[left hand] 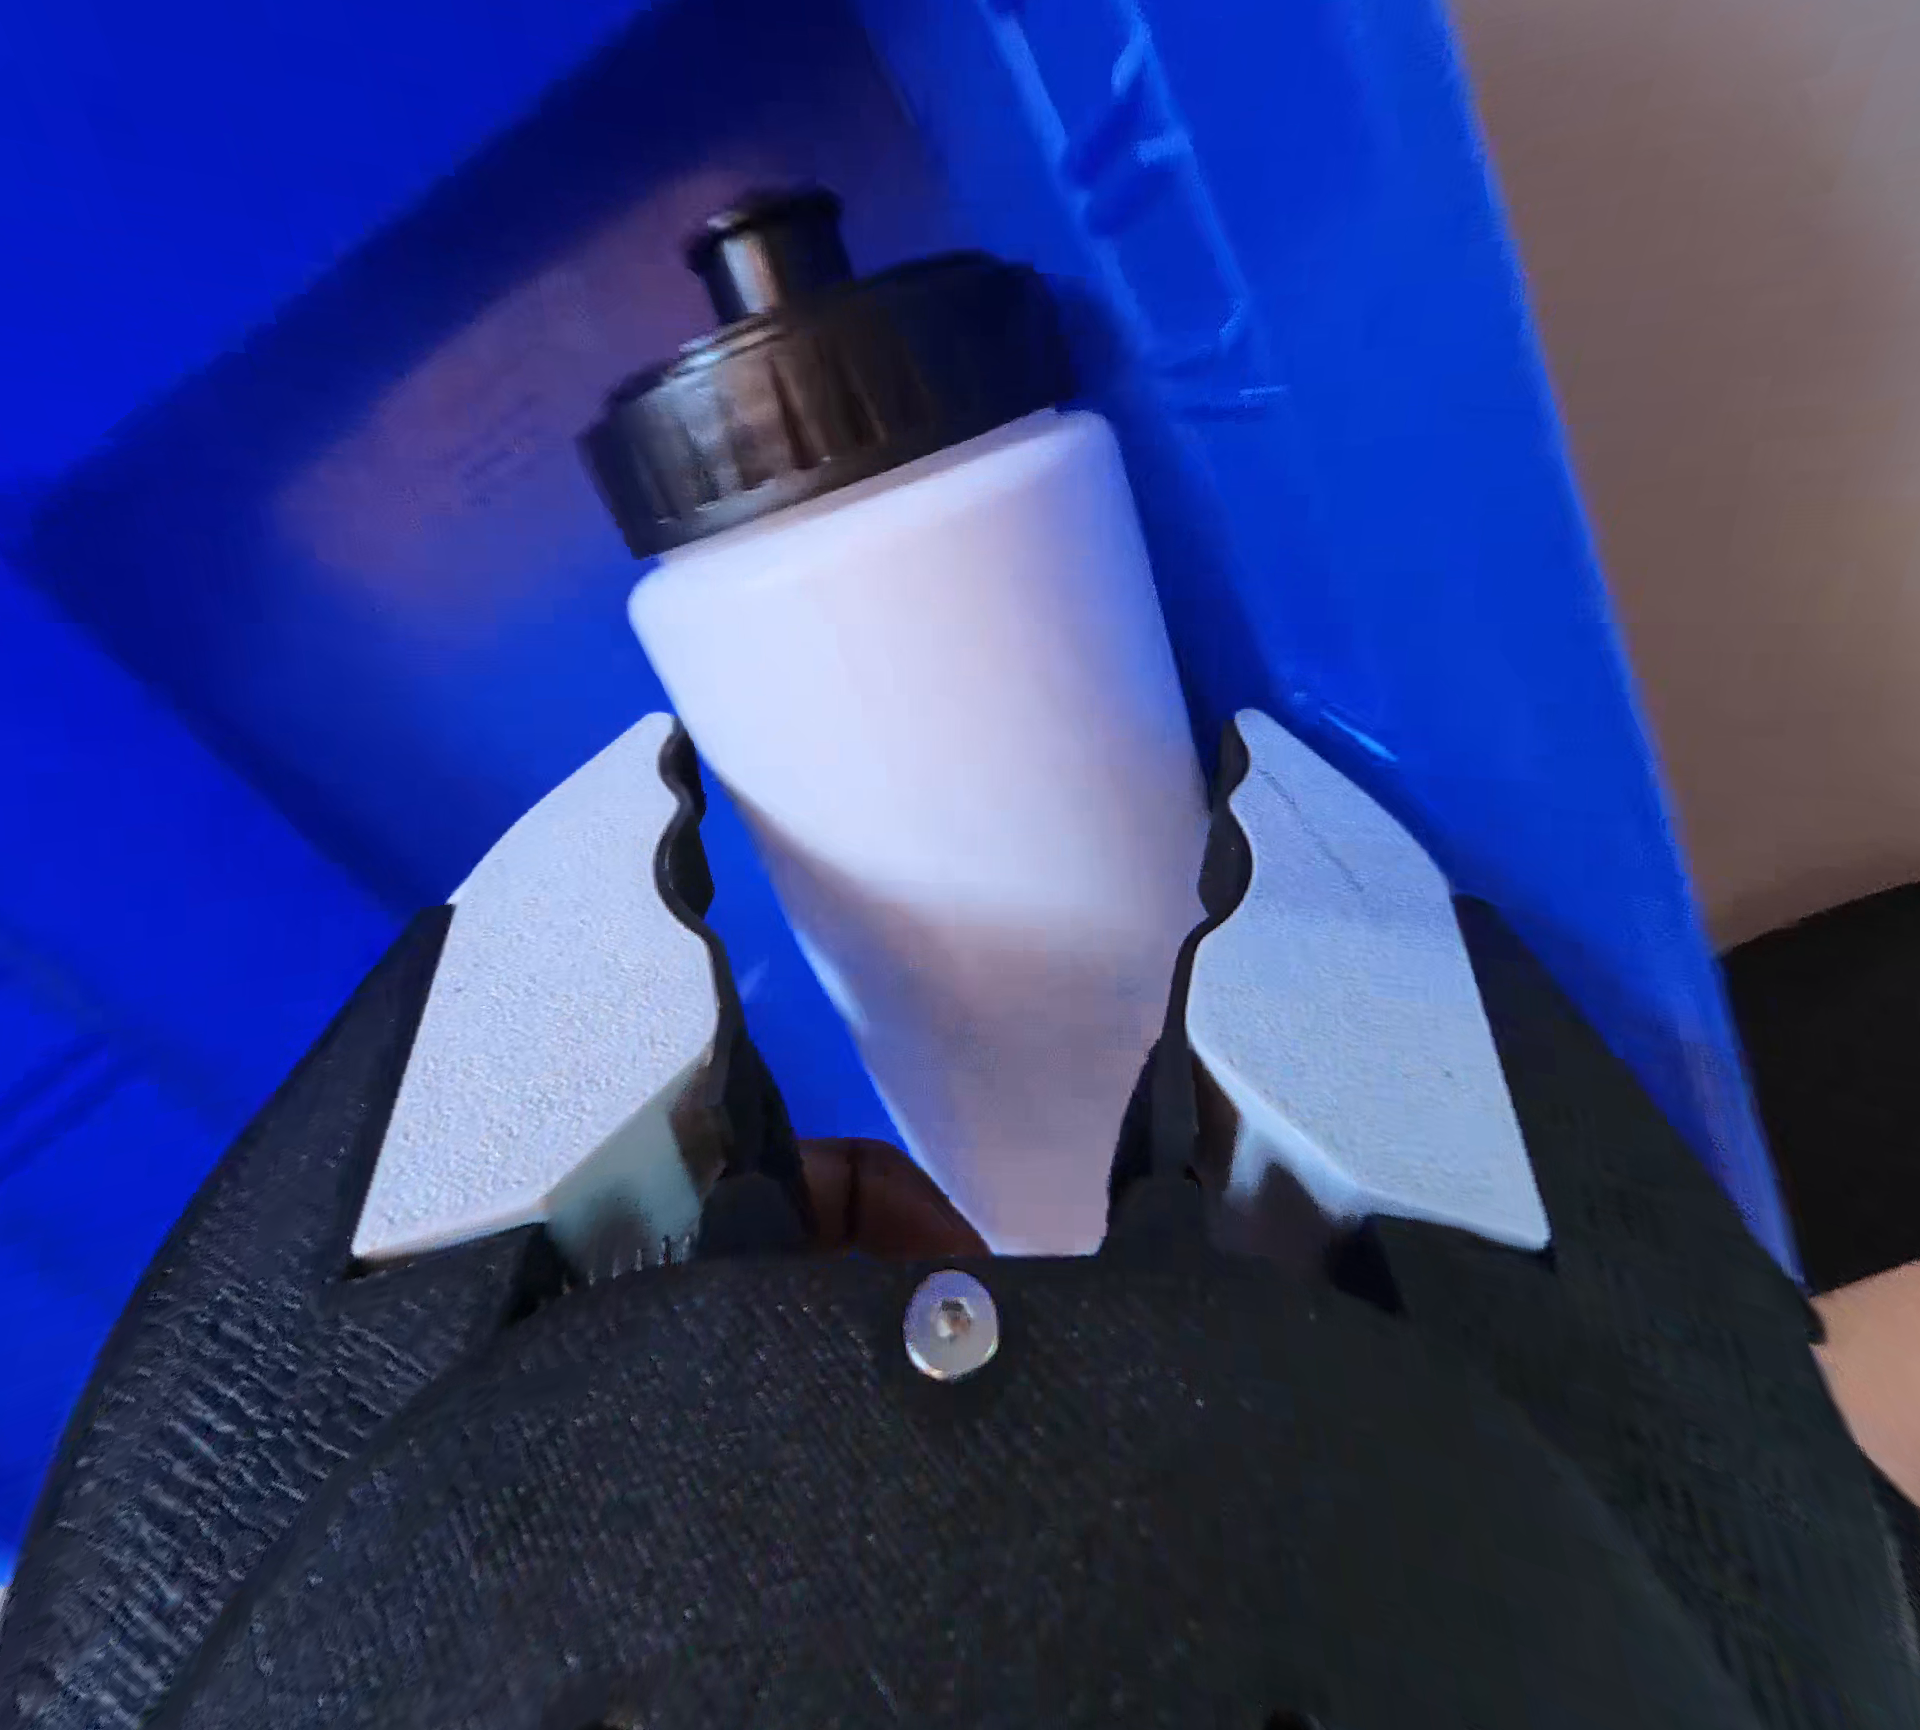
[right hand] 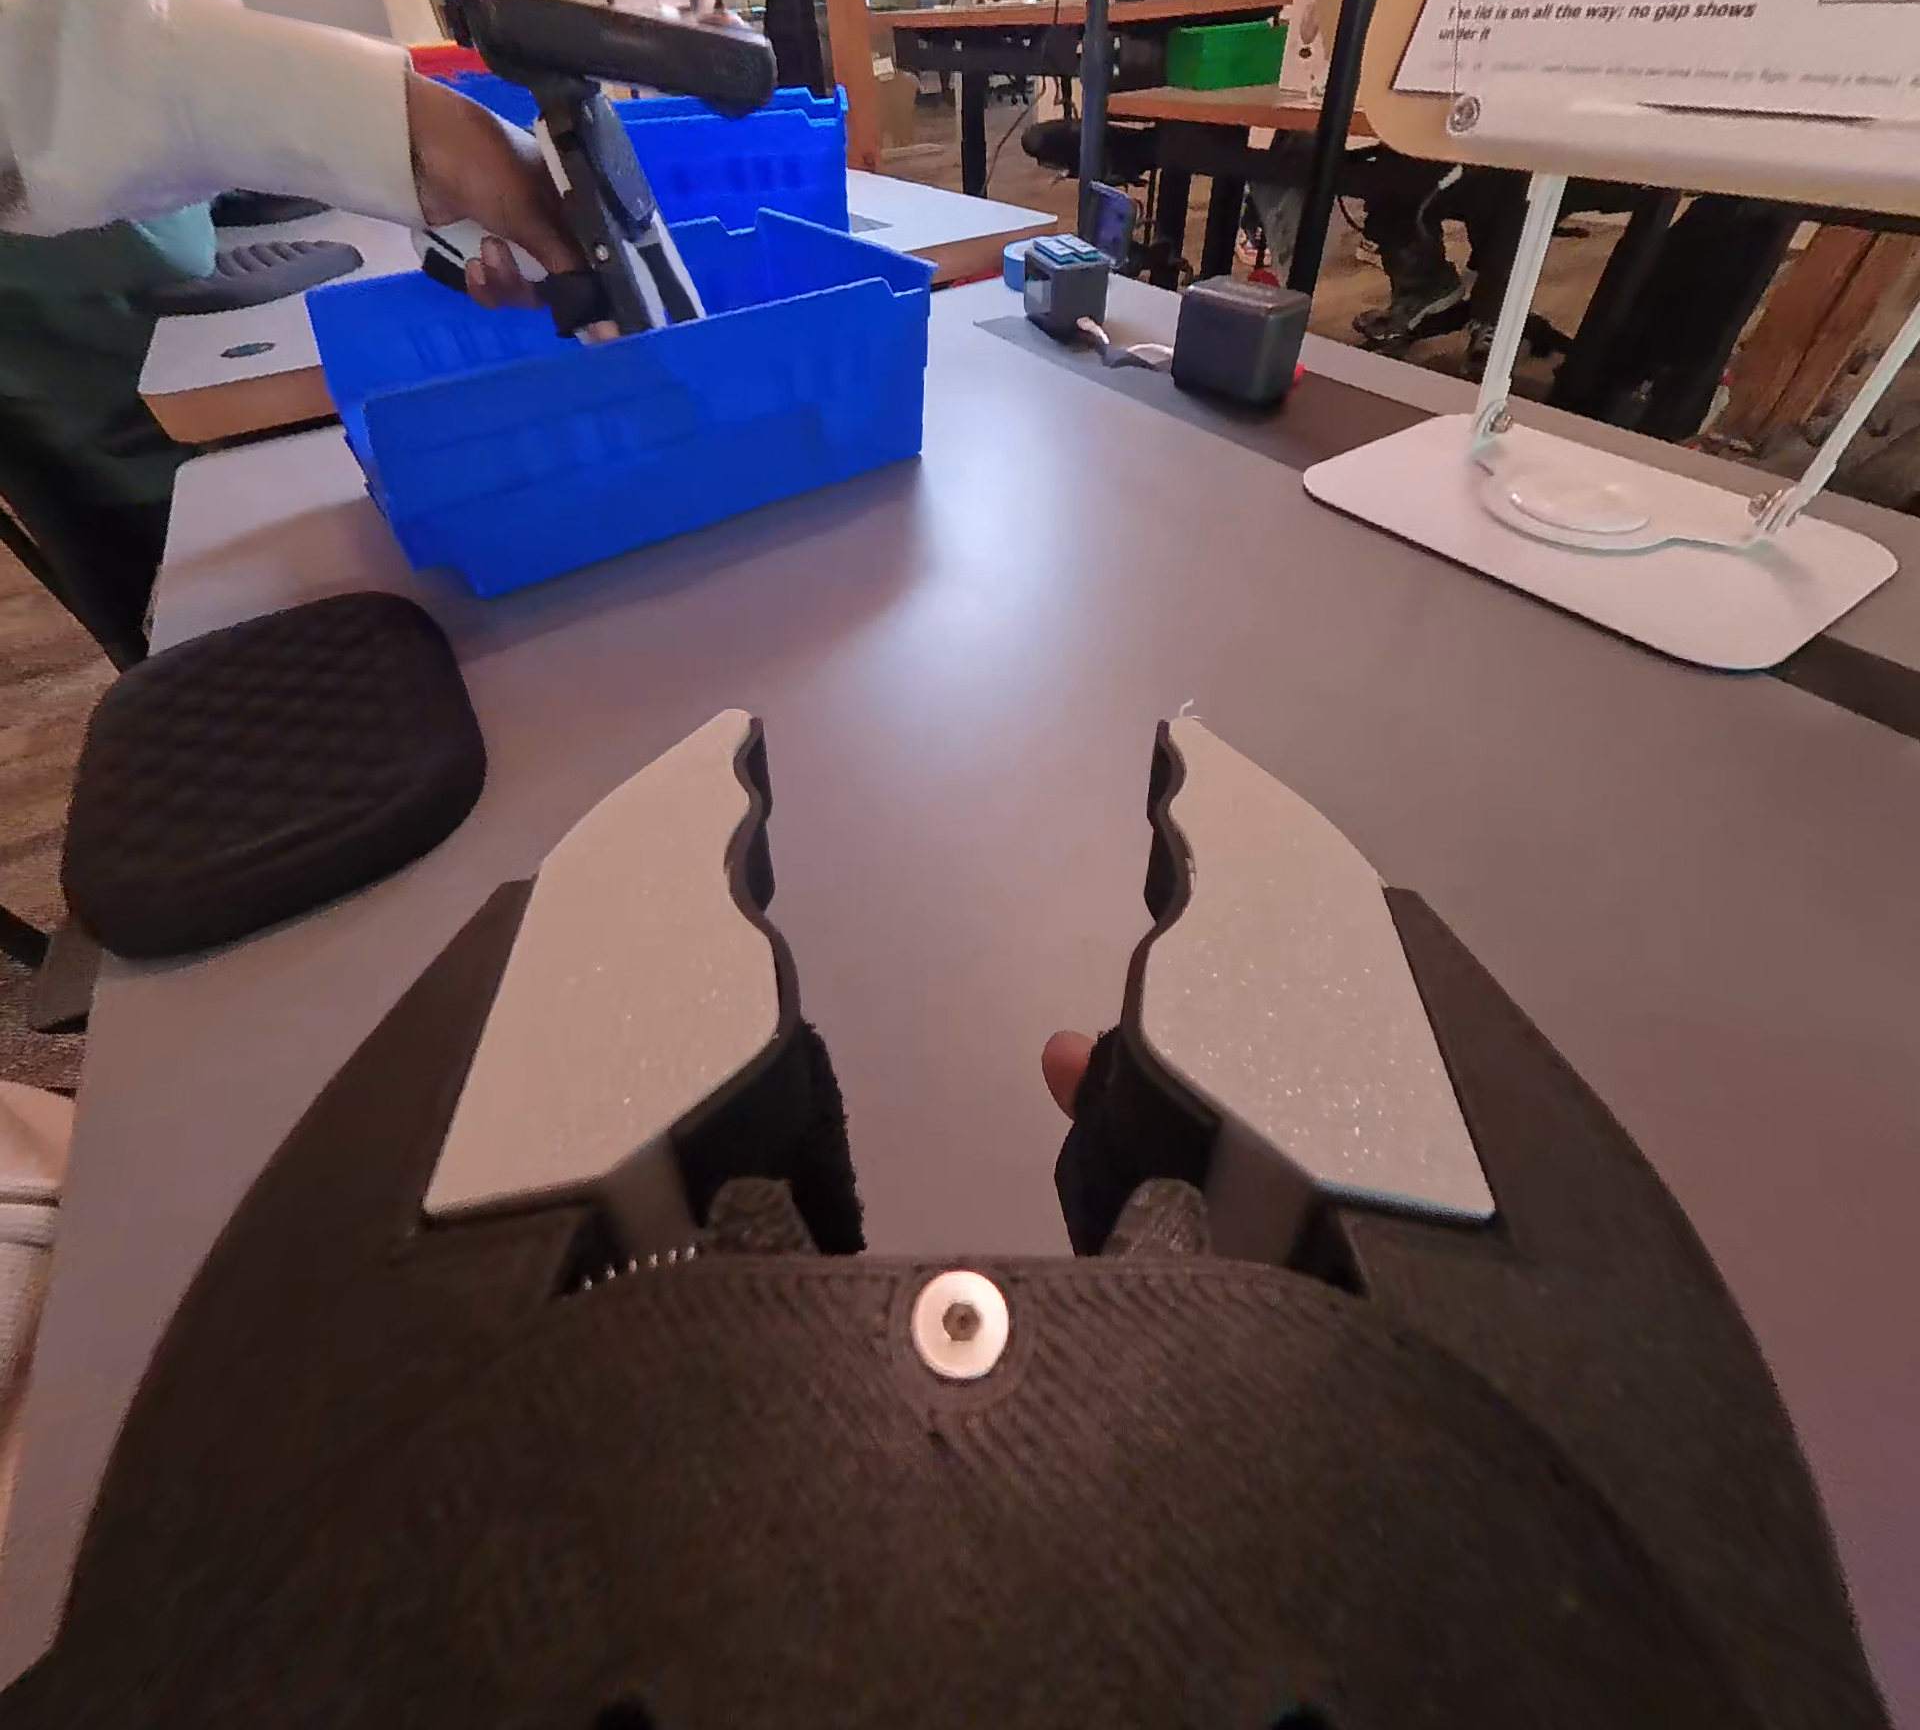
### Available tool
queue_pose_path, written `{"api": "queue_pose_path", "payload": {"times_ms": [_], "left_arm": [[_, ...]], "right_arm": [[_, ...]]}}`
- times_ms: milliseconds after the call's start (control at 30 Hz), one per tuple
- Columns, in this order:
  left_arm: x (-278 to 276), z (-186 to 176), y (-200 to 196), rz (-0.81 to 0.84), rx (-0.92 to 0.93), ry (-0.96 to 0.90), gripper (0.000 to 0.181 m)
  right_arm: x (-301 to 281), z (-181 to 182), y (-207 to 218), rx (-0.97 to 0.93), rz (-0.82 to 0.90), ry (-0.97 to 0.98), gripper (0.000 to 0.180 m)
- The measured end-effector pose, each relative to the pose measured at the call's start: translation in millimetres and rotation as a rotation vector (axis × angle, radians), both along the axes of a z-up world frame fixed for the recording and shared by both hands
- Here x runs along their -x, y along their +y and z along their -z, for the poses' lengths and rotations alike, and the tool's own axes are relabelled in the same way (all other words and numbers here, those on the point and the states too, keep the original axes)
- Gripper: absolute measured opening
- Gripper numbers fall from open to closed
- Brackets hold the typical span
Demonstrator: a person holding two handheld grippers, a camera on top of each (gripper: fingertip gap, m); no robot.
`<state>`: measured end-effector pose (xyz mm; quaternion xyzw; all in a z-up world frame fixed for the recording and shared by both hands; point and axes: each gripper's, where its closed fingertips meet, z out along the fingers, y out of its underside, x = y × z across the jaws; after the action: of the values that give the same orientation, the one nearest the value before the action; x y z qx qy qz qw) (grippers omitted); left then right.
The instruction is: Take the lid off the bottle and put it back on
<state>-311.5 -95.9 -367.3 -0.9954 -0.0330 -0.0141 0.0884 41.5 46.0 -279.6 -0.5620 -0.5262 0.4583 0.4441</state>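
Left wrist view: camera sits close inside the blue bin (left hand: 1299, 330), facing down into its floor and wall. Right wrist view: camera is low over the grey table (right hand: 1039, 620), well back from the bin, facing it. Shared: the blue bin only.

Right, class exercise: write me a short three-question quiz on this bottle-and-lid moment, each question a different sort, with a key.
1. True or false: the black lid is on the white bottle.
2. Multiple choice: the left gripper is
A. open above the table
B. closed on the bottle's body
C. closed on the lid
3. Fill in: the right gripper hangs open over the grey ____, apart from the blue bin.

Key:
1. True; no gap can be judged, since the picture is blurred.
2. B
3. table
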Motion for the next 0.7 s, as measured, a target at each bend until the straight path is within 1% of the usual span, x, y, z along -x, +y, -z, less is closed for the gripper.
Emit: {"api": "queue_pose_path", "payload": {"times_ms": [67, 133, 200, 267, 333, 400, 433, 533, 567, 633, 700], "left_arm": [[-1, 15, -7, 0.028, 0.063, 0.019, 0.099], [1, 16, -9, 0.057, 0.070, 0.046, 0.097], [7, 14, -12, 0.095, 0.061, 0.117, 0.093], [18, 5, -16, 0.154, 0.030, 0.247, 0.092], [27, -16, -13, 0.162, -0.077, 0.353, 0.092], [32, -51, -6, 0.147, -0.240, 0.443, 0.092], [34, -75, -2, 0.138, -0.340, 0.496, 0.092], [11, -160, 10, 0.104, -0.721, 0.590, 0.092], [-8, -189, 12, 0.101, -0.868, 0.578, 0.091], [-60, -241, 15, 0.137, -1.166, 0.496, 0.091], [-121, -270, 15, 0.195, -1.409, 0.357, 0.091]], "right_arm": [[-1, 2, 1, -0.006, 0.004, -0.001, 0.070], [-1, 7, 2, 0.001, 0.003, -0.017, 0.069], [-1, 12, 5, -0.007, 0.013, -0.044, 0.069], [-1, 16, 6, -0.024, 0.020, -0.059, 0.068], [0, 15, 3, -0.023, 0.006, -0.051, 0.067], [1, 13, -1, -0.011, -0.020, -0.037, 0.066], [1, 12, -3, -0.007, -0.033, -0.028, 0.066], [2, 9, -8, 0.007, -0.057, -0.001, 0.064], [3, 8, -8, 0.015, -0.060, 0.004, 0.064], [4, 8, -8, 0.032, -0.064, 0.010, 0.063], [4, 6, -9, 0.042, -0.070, 0.025, 0.062]]}}
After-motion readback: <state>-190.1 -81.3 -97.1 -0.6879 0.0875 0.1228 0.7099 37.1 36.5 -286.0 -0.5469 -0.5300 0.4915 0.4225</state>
